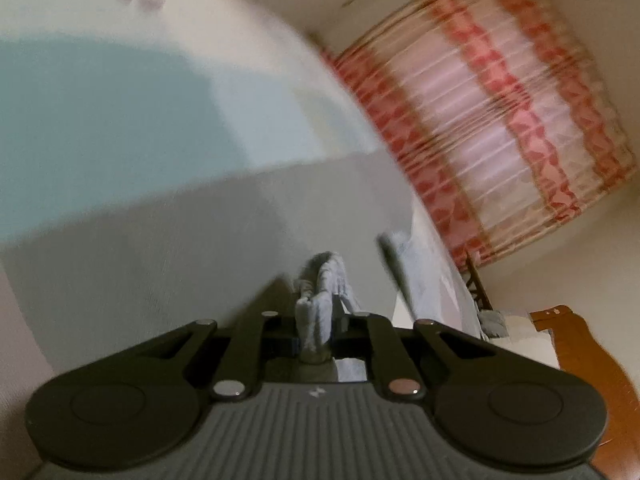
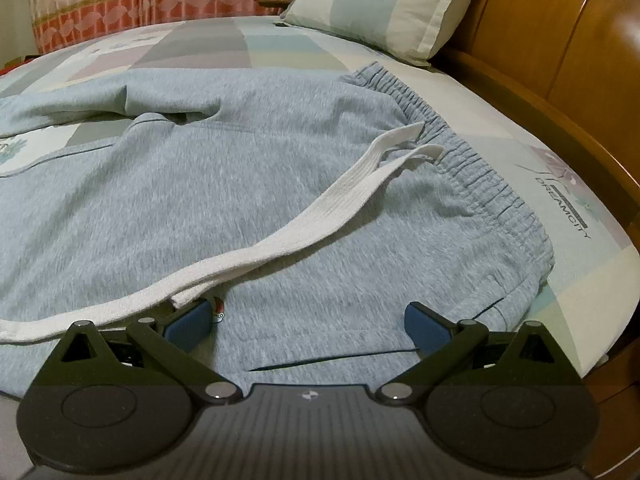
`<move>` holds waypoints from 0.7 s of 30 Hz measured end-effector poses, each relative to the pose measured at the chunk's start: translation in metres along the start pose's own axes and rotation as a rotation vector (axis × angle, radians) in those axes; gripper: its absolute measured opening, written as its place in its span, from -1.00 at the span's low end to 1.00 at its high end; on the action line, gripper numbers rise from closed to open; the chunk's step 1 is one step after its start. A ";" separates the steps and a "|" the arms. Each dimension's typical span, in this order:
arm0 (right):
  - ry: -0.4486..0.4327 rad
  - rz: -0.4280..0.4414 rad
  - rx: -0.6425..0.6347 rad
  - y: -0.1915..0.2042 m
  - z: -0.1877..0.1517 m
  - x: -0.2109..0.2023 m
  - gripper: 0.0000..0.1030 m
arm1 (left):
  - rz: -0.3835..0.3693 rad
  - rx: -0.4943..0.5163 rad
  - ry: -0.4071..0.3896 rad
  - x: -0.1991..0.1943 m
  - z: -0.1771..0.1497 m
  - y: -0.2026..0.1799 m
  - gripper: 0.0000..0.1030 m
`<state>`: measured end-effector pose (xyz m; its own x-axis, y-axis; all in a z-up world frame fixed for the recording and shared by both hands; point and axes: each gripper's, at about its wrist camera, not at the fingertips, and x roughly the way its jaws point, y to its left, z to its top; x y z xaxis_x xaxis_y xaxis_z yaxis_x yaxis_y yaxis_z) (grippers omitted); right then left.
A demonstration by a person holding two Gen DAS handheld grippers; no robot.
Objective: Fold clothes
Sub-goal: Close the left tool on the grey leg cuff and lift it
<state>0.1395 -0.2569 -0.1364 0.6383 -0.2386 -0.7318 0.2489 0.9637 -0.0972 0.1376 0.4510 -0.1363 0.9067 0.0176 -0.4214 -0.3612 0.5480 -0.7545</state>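
Grey sweatpants [image 2: 248, 184] cover DREAMCITY-printed bedsheet [image 2: 568, 192]; left hand-held gripper [image 1: 316, 320] pinches their fabric, right hand-held gripper [image 2: 312, 324] gapes.

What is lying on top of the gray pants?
A white drawstring lies across the gray pants, running from the stretchy waistband toward the open right gripper. Under the pants you can see the patterned bedsheet; what they cover is hidden.

Home bedroom (bed [image 2: 460, 92], pillow [image 2: 384, 4])
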 end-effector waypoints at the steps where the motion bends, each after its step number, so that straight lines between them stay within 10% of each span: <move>1: -0.001 0.000 0.000 0.000 0.000 0.000 1.00 | 0.001 0.038 -0.014 -0.005 0.004 -0.008 -0.81; 16: -0.004 0.005 -0.003 -0.002 -0.001 0.000 1.00 | 0.143 0.091 0.049 -0.016 0.005 0.010 -0.66; 21: -0.004 0.004 -0.003 -0.003 -0.001 0.000 1.00 | 0.293 0.136 -0.071 -0.043 0.024 0.010 -0.53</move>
<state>0.1380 -0.2593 -0.1369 0.6426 -0.2352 -0.7292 0.2439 0.9650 -0.0962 0.0999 0.4757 -0.1137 0.7829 0.2466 -0.5711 -0.5811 0.6178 -0.5298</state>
